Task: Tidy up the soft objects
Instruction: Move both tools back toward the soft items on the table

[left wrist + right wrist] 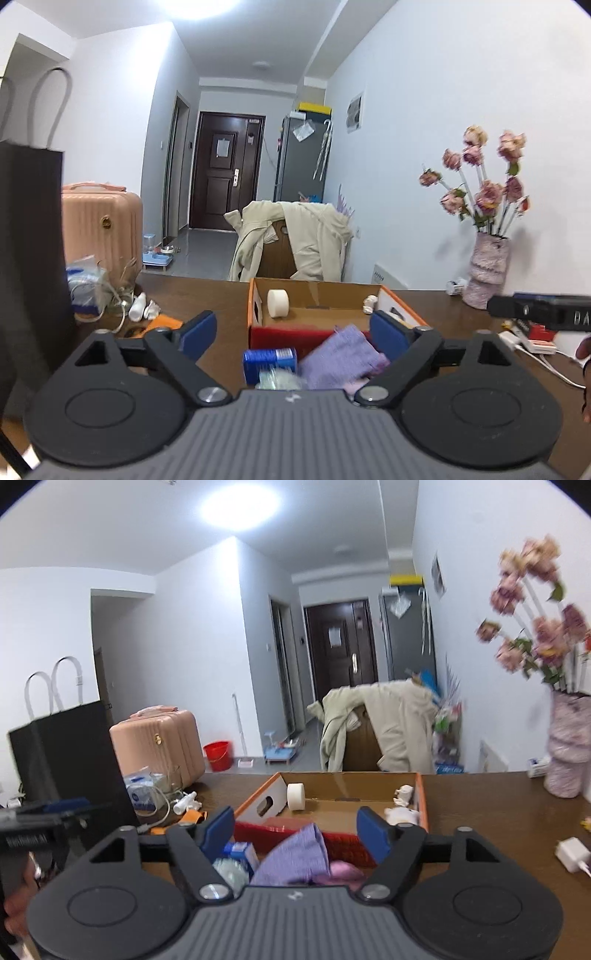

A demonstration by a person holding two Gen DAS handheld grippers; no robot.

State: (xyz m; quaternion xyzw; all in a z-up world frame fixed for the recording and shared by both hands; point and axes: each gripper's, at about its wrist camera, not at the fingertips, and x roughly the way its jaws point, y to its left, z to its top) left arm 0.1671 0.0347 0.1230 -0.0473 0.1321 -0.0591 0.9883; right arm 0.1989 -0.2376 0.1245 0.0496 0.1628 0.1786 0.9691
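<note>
Cardboard box [402,301], orange-edged, on brown wooden table [207,295]. Contents: purple terry cloth [345,356], crumpled, at near end; white tape roll [277,302], cylindrical, at far end. Left gripper [293,328] and right gripper [295,830]: blue-padded fingers spread, holding nothing.

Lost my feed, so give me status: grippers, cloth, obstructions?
Left gripper open, empty. Right gripper open, empty. Purple cloth lies in the cardboard box, ungrasped. Blue packet beside it; nothing blocks.
</note>
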